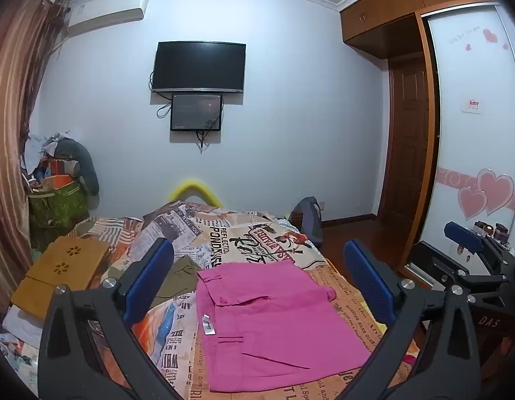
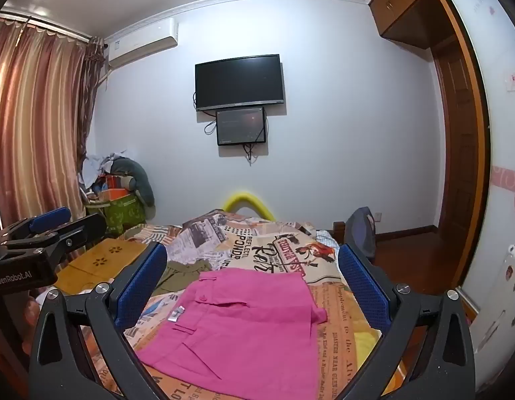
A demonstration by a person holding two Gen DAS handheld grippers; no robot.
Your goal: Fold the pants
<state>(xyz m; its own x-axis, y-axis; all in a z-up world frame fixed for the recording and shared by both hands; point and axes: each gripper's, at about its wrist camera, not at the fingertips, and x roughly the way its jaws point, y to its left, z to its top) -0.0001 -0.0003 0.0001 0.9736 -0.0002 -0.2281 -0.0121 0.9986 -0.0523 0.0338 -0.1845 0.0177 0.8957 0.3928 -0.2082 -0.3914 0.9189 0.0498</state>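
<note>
Between spread fingers, pink pants (image 1: 277,326).

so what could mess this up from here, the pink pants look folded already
Both claws are open and hold nothing; the left claw and right claw hover over the pink pants.

1. A cuff sticks out at the right edge; a snag there could pull the fold open.
2. The olive garment lies close beside the pants, so a low claw might drag it in.
</note>
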